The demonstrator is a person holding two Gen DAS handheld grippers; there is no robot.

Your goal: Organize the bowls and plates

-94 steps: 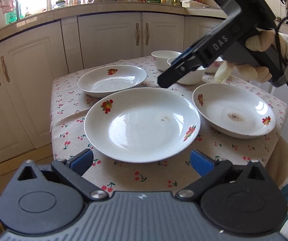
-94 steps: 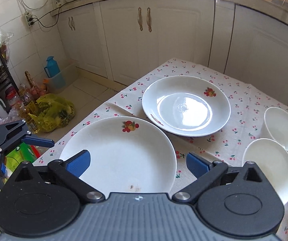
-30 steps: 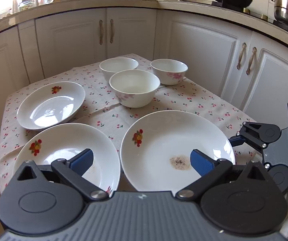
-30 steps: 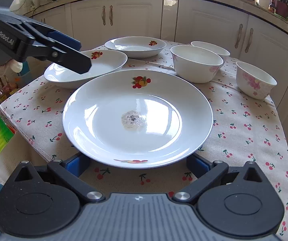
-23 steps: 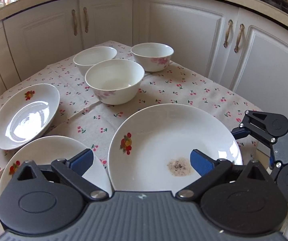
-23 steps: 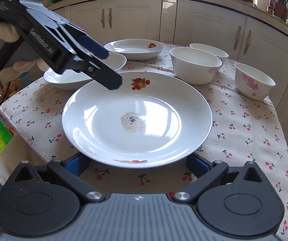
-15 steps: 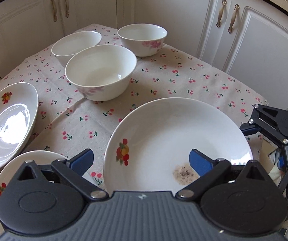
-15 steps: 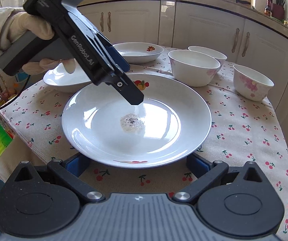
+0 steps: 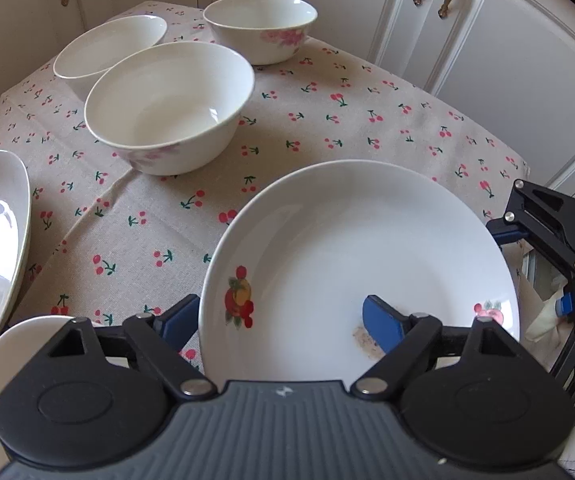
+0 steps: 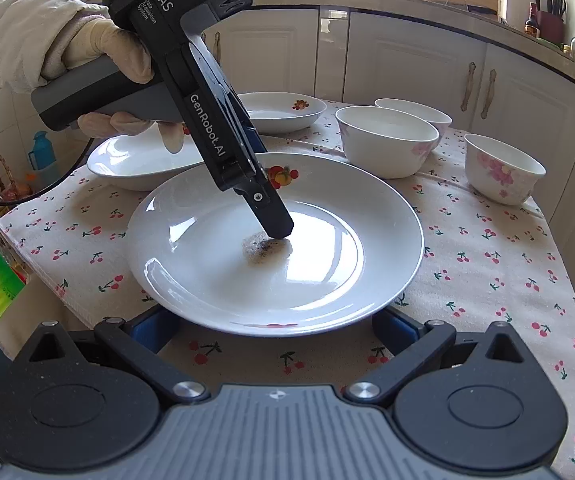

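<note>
Straddling the rim of the round white ceramic plate with fruit motif (image 9: 351, 248) at lower centre, the left gripper (image 9: 283, 326) is spread, one finger inside, one outside. The right gripper (image 10: 275, 330), also spread, flanks the near rim.

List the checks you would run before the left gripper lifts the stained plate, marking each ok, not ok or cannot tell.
1. The left gripper straddles the stained plate at its rim, one finger inside, one outside: ok.
2. Its jaws shut on the rim: not ok, they are open.
3. The right gripper free of the plate: cannot tell, its fingertips are hidden under the near rim.
4. Plate clean: not ok, dark residue in the middle.
5. The neighbouring plate empty for stacking: ok where visible.
</note>
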